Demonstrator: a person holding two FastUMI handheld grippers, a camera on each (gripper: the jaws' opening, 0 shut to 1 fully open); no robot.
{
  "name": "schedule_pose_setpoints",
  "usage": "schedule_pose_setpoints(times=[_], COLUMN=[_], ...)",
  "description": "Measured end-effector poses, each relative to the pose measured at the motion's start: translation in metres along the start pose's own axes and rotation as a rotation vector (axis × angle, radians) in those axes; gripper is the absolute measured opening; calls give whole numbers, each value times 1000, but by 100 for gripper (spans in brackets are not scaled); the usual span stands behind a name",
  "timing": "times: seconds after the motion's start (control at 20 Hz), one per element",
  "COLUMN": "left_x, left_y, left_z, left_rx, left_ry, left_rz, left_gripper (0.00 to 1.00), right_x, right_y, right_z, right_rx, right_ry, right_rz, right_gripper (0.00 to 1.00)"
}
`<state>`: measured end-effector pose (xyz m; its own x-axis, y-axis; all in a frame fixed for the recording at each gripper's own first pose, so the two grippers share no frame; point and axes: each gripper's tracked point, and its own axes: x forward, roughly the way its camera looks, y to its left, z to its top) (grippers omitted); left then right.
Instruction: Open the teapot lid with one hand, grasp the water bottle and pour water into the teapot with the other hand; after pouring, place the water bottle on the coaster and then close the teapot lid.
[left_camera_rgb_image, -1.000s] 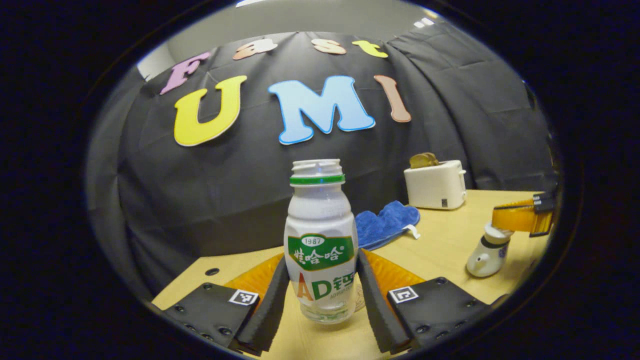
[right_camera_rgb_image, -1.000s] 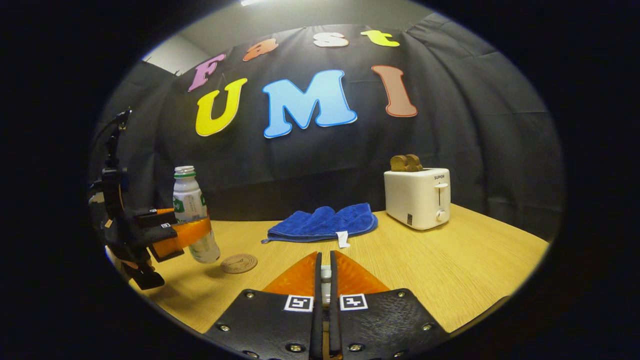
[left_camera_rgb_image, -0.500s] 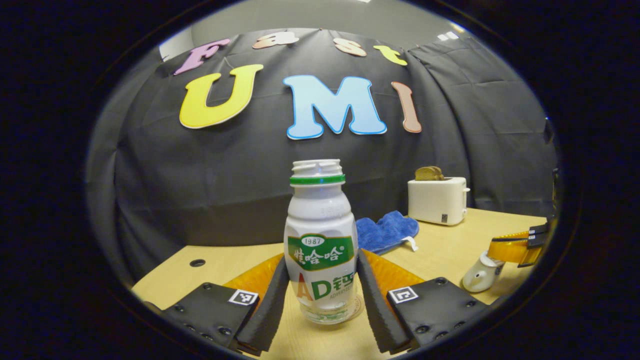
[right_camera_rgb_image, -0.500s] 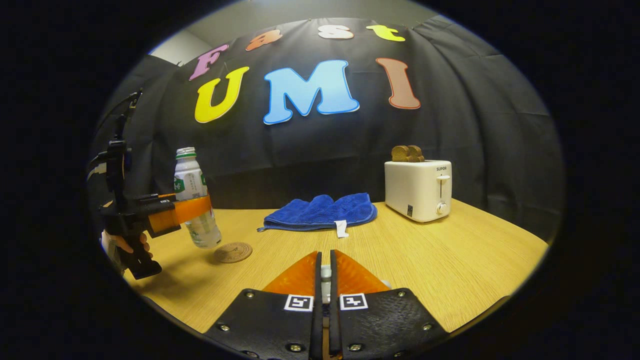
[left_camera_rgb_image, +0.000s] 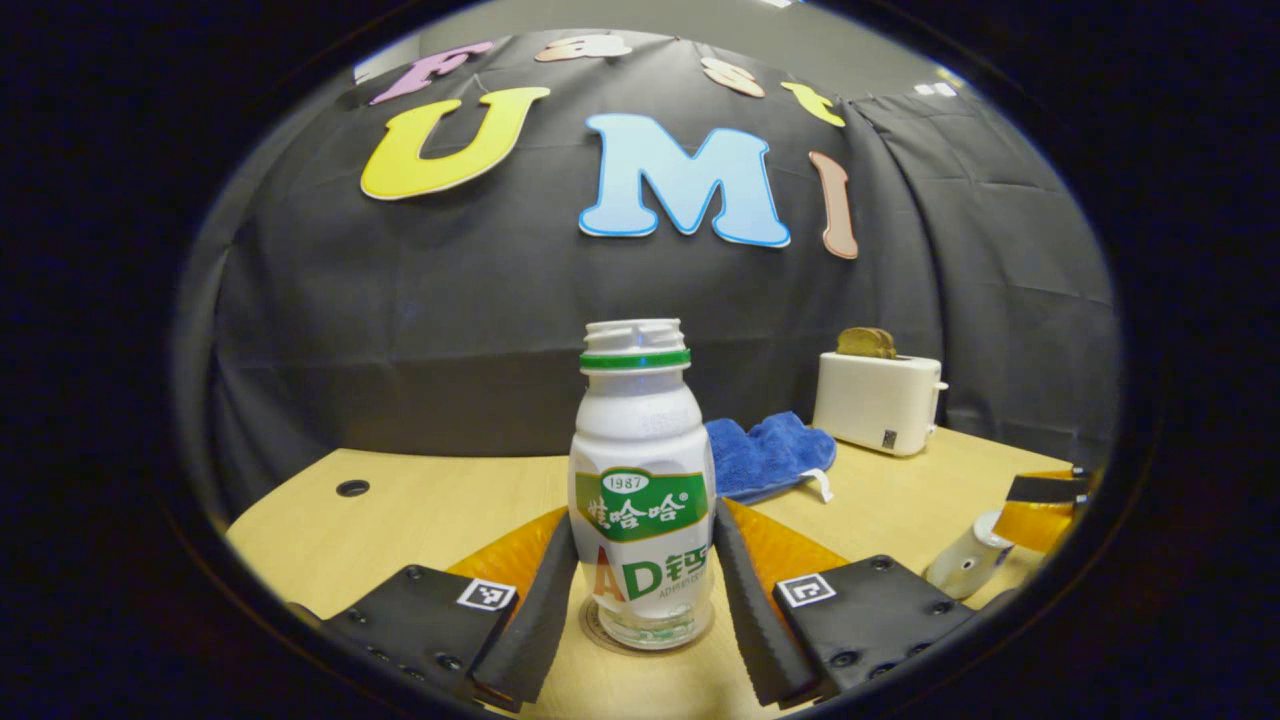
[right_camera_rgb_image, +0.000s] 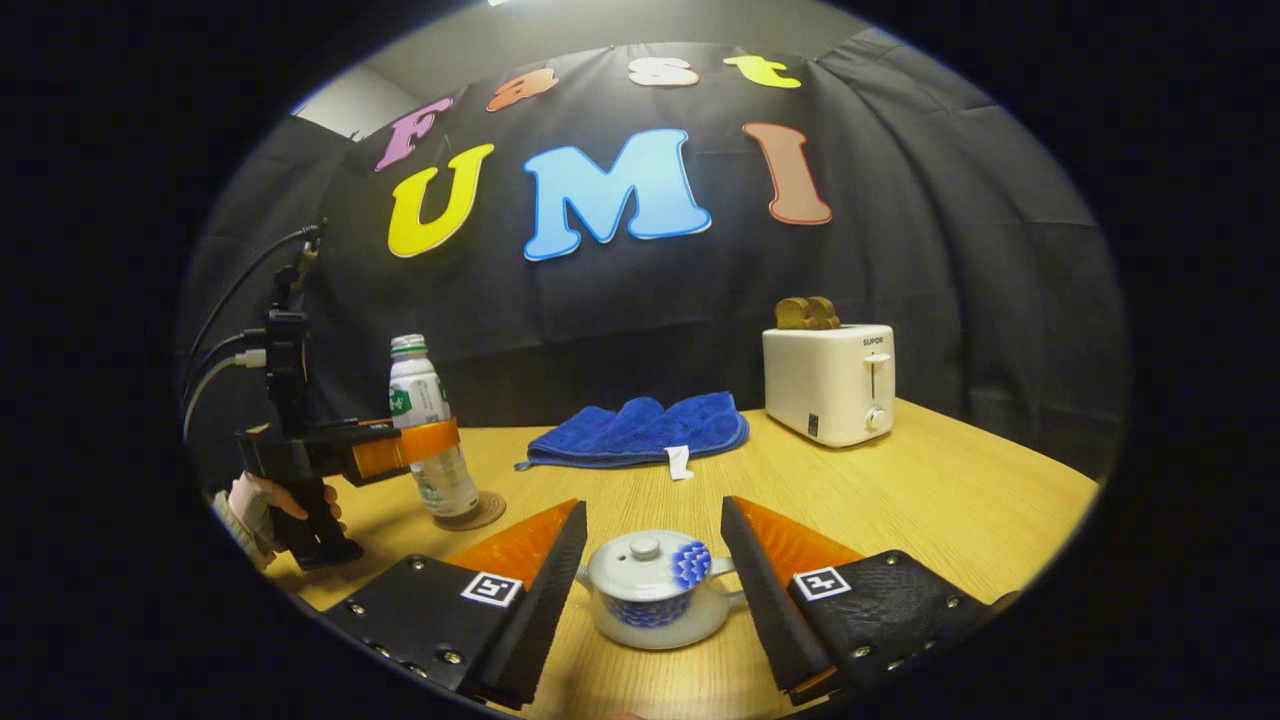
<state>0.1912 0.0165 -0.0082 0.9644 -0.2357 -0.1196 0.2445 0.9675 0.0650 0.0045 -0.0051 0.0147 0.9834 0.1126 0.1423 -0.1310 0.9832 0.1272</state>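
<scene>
The right gripper (right_camera_rgb_image: 652, 590) has spread its fingers from the lidded teapot (right_camera_rgb_image: 652, 588); the left gripper (left_camera_rgb_image: 640, 585) still clamps the water bottle (left_camera_rgb_image: 640, 480), now standing on the coaster (right_camera_rgb_image: 476, 511).

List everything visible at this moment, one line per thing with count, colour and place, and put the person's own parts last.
water bottle: 1, white with green label, uncapped, upright on the coaster, between the left gripper's fingers
coaster: 1, brown, round, under the bottle
teapot: 1, white with blue pattern, lid on, on the table between the right gripper's open fingers
towel: 1, blue, bunched at the back of the table
toaster: 1, white, back right of the table
toast: brown slices in the toaster's slots, count unclear
table: 1, light wood
left gripper: 1, closed on the bottle
right gripper: 1, open around the teapot, not touching
hand: 1, holding the left gripper's handle
</scene>
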Motion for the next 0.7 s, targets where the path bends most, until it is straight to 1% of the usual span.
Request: schedule_pose_setpoints(times=[0.15,0.3,0.35,0.4,0.45,0.55,0.6,0.65,0.7], left_x=[8,14,15,16,15,16,16,16,17], left_y=[1,1,1,2,4,6,7,7,5], left_z=[-4,-6,-7,-8,-8,-7,-7,-7,-10], left_rx=[18,25,21,16,8,-12,-18,-20,-17], left_ry=[3,6,8,6,3,-8,-14,-15,-10], left_rz=[13,17,15,18,22,29,30,30,24], left_gripper=[84,84,80,84,84,86,83,89,80], right_x=[-4,-6,-6,-6,-7,-7,-5,-5,-5], right_y=[-10,-16,-17,-18,-18,-18,-18,-18,-17], right_z=[12,16,16,18,18,18,16,14,13], right_rx=[9,25,27,27,28,26,23,19,17], right_ry=[-49,-66,-68,-70,-72,-72,-67,-60,-54], right_rz=[-32,-53,-57,-58,-58,-58,-59,-58,-56], right_gripper=[83,83,83,83,83,83,83,83,83])
